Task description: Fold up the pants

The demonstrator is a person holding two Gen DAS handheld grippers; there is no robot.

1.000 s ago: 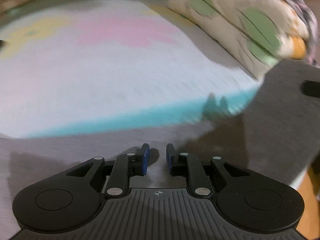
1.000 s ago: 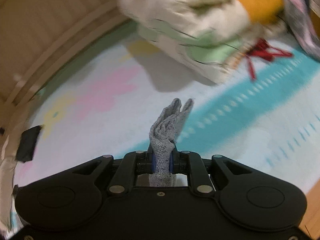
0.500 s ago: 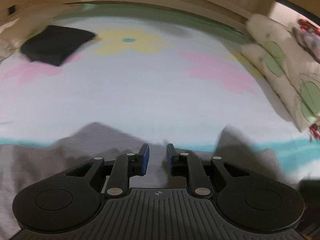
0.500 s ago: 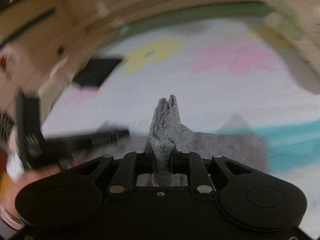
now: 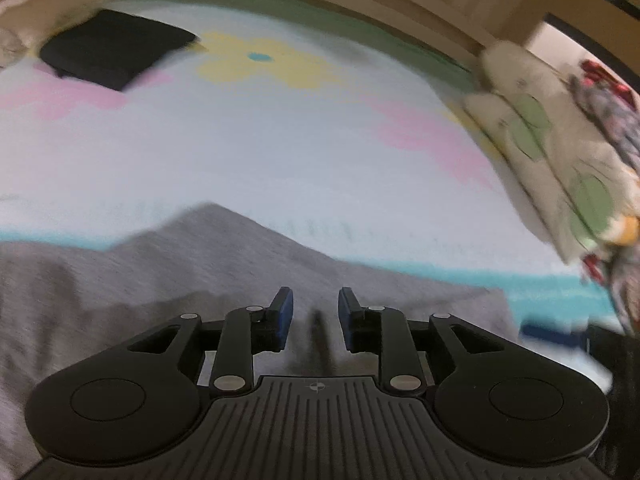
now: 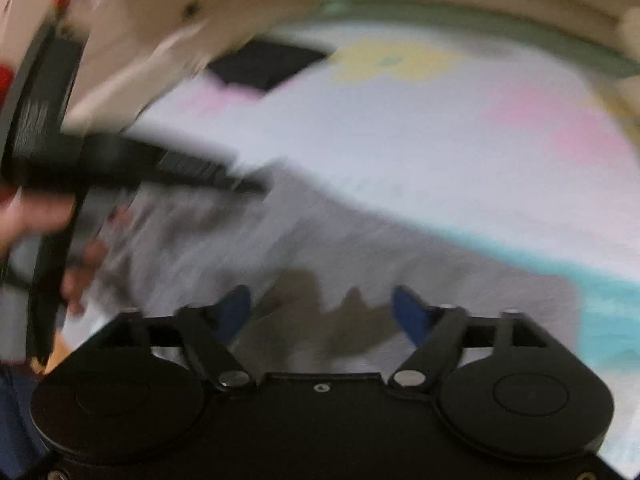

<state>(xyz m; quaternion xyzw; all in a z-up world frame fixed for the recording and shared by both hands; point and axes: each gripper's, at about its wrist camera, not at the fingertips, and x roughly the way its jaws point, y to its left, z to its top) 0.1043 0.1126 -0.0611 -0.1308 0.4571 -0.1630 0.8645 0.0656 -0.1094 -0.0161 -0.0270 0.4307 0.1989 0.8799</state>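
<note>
Under both tools lie soft, limp grey pants [image 5: 200, 280]; right tool [image 6: 320, 312] has just opened wide, left tool [image 5: 315, 312] slightly apart, both empty; grip an edge.

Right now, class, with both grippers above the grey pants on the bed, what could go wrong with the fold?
1. The right gripper, jaws just opened, holds nothing, so the grey pants could slump unevenly.
2. The left gripper, also just opening, could snag the fabric below.

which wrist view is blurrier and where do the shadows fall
Right wrist view is blurrier: grey pants and left gripper smear, with finger shadows ahead of the right gripper. Left wrist view is sharper; a thin shadow lies by the left gripper; the bedsheet bows from fisheye.
</note>
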